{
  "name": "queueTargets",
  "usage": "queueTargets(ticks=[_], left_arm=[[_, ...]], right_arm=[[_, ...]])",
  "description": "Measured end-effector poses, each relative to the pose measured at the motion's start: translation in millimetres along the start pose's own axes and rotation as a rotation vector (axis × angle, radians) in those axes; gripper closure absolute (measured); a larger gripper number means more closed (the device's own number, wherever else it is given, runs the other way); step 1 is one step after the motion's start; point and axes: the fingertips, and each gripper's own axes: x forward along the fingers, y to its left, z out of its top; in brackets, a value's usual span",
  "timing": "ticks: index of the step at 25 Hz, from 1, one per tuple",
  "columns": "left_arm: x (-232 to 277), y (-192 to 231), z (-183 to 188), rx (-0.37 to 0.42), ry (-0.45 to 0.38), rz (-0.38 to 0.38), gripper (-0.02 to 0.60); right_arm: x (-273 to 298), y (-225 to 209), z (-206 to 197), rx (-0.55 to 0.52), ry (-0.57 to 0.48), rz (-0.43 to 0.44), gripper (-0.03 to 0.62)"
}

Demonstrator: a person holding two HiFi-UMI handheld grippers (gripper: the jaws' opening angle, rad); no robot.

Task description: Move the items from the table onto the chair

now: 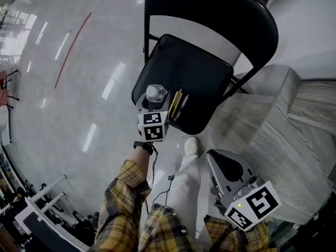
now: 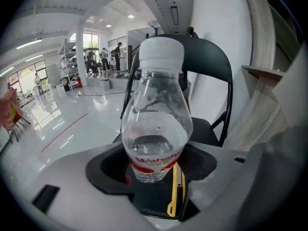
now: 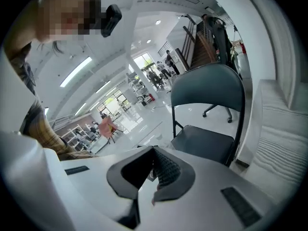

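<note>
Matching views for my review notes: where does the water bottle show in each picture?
Head view: water bottle centre-left, over the black folding chair's near corner.
Left gripper view: centre, upright, filling the middle.
Right gripper view: not in it.
Shared landmark: the black folding chair, in all three.

I'm in a big open hall, more lab or workshop than home. The glossy white floor (image 1: 79, 88) runs far back, with a red line (image 1: 73, 49) marked on it. Strip lights (image 3: 77, 71) hang overhead. Past a white pillar (image 2: 81, 52) there are racks (image 2: 65, 61), and people (image 2: 103, 57) stand in the distance. A folding chair (image 1: 210, 14) stands by my wood-grain bench (image 1: 294, 140).
</note>
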Motion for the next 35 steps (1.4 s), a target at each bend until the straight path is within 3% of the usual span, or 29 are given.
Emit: queueTargets(ticks=[6, 18, 25, 31, 35], left_arm=[[-2.7, -1.4, -6.9, 0.004, -0.016, 0.010, 0.282], [-11.5, 0.4, -4.2, -0.006, 0.049, 0.032, 0.259], [-38.1, -1.2, -4.8, -0.079, 0.077, 0.049, 0.259], [-112.8, -24.8, 23.2, -0.227, 0.050, 0.010, 0.261], [-177.3, -64.8, 88.1, -0.210, -0.061, -0.077, 0.289]], right_arm=[[-0.6, -23.3, -0.2, 0.070, -0.027, -0.043, 0.577], [-17.3, -8.5, 7.9, 0.049, -0.041, -0.040, 0.577], [-39.1, 11.5, 16.1, 0.015, -0.050, -0.043, 0.577], [-86.1, 47.5, 38.6, -0.027, -0.086, -0.040, 0.576], [-132.7, 66.6, 65.5, -0.068, -0.157, -0.057, 0.577]])
